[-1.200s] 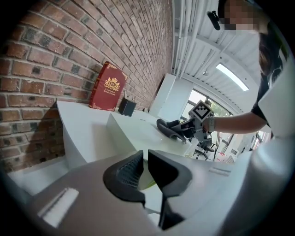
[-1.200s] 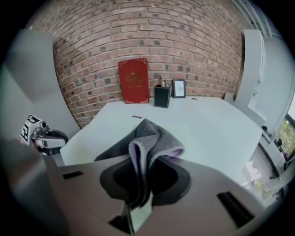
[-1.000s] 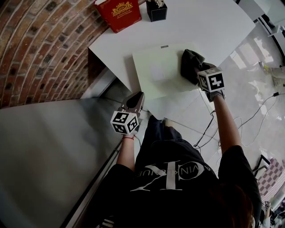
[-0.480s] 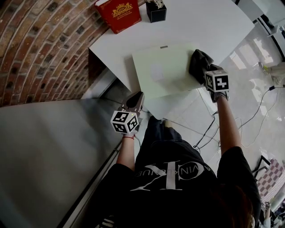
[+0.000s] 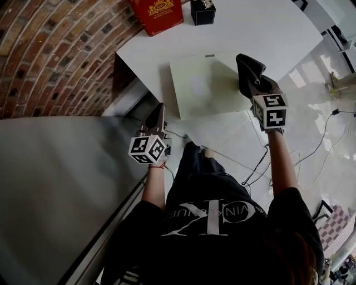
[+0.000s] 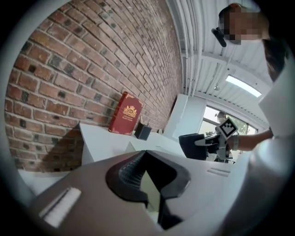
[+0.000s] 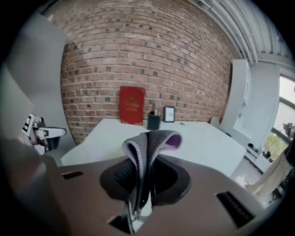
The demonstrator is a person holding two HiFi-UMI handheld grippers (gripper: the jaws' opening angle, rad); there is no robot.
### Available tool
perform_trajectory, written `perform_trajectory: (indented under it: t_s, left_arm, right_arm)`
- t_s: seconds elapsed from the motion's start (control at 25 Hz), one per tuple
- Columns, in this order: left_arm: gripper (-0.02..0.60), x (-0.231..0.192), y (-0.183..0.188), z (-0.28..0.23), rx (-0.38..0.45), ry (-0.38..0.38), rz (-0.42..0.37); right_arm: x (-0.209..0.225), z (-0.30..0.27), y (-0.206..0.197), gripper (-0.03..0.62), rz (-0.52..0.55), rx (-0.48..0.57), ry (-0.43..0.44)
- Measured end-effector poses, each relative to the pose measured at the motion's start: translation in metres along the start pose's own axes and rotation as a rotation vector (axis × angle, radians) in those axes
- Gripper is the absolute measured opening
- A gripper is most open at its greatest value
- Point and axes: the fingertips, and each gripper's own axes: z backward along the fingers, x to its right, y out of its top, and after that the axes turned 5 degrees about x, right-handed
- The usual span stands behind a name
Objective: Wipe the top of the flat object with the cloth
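Note:
The flat object point(image 5: 203, 83) is a pale green board lying on the white table point(image 5: 261, 28). My right gripper point(image 5: 251, 83) is shut on a dark grey cloth point(image 5: 246, 68), which hangs bunched at the board's right edge. In the right gripper view the cloth point(image 7: 148, 150) stands folded between the jaws of that gripper point(image 7: 142, 186), purple on its inner side. My left gripper point(image 5: 157, 119) hovers off the table's near left corner, shut, with nothing in it. In the left gripper view its closed gripper point(image 6: 147, 159) points toward the table, with the cloth point(image 6: 193, 145) farther right.
A red book point(image 5: 157, 12) and a black box point(image 5: 203, 11) stand at the table's far edge against the brick wall point(image 5: 50, 50). A grey surface point(image 5: 61, 178) lies to my left. Cables point(image 5: 311, 150) trail over the floor at right.
My right gripper has carried the cloth from the board's right part to its right edge and raised it. The left gripper has drifted slightly left.

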Motion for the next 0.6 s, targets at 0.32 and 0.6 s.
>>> perform_trajectory:
  t_s: [0.32,0.6]
  left_arm:
    - [0.012,-0.014,0.018,0.017,0.022,0.076,-0.084]
    - [0.012,-0.021,0.020,0.033,0.035,0.114,-0.080]
  right_arm:
    - [-0.157,-0.011,0.045,0.057,-0.161,0.076,0.463]
    - [-0.242,-0.019,0.028,0.057,-0.235,-0.064,0.717]
